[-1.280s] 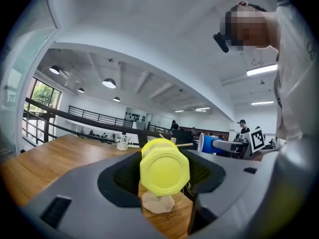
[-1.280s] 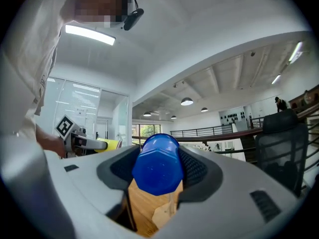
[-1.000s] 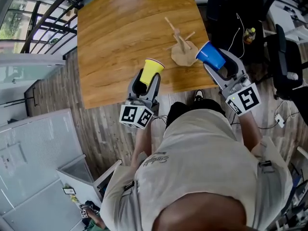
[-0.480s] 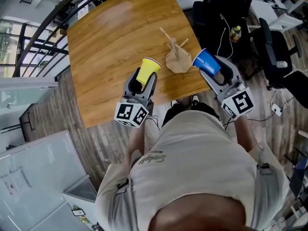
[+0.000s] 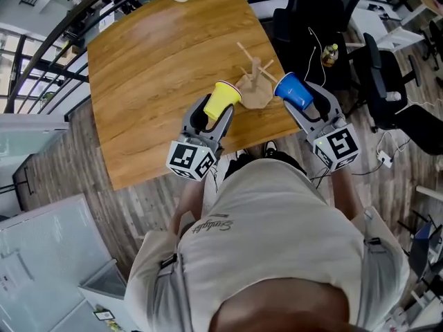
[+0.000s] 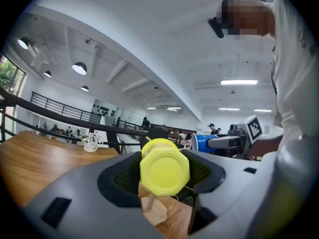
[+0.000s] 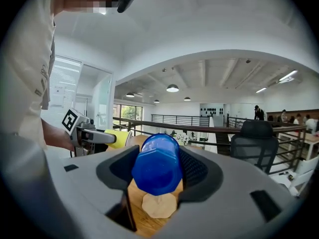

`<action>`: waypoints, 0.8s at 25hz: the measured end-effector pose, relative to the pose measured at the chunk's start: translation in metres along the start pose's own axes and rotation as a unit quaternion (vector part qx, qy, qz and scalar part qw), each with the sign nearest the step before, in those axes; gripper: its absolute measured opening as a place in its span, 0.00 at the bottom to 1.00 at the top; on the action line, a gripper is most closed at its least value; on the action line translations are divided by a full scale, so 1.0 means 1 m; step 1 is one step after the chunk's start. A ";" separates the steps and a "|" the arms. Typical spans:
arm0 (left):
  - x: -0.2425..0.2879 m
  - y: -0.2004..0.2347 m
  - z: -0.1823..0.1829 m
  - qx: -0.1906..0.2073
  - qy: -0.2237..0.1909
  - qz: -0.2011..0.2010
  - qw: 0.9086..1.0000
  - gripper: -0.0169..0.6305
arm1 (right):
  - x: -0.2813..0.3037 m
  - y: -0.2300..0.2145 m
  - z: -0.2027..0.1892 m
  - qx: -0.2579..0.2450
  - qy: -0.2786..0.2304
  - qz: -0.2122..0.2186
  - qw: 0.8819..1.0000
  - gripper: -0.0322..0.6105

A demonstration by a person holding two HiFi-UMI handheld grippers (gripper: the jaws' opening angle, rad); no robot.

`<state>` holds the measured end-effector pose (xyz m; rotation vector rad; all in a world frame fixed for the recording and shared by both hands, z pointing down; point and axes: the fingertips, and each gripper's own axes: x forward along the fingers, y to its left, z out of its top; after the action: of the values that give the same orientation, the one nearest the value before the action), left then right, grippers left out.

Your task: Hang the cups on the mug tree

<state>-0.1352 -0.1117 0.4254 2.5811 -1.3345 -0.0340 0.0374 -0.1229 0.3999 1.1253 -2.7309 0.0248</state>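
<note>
Bringing both cups in at once looks like the main risk: the mug tree (image 5: 255,81) stands on the table (image 5: 152,68) close to its near edge, directly between the yellow cup (image 5: 223,100) and the blue cup (image 5: 292,90), and each is already near its pegs. If a rim catches a peg off-centre instead of sliding over it, the push could tip the light wooden tree or shove it toward the table edge. The two cups could also knock each other across the tree. A smooth, tapered cup might twist or slip in the pads if a peg pries on it

The left gripper (image 5: 211,116) has its jaws spread wide and pressed on the sides of the yellow cup, which lies along them with its base toward the camera and its mouth toward the tree. The right gripper (image 5: 304,106) likewise stands wide, clamped on the blue cup in the same attitude, tilted slightly down, with the tree's base showing just under the cup. Neither cup touches a peg as far as I can tell
</note>
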 end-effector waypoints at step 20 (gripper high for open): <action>0.005 0.027 -0.021 -0.027 0.018 0.019 0.999 0.42 | 0.063 0.002 -0.037 -0.013 0.070 0.029 0.997 0.42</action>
<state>-0.1510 -0.1260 0.4524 2.4987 -1.3498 -0.0166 -0.0017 -0.1623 0.4471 0.9972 -2.6303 0.0727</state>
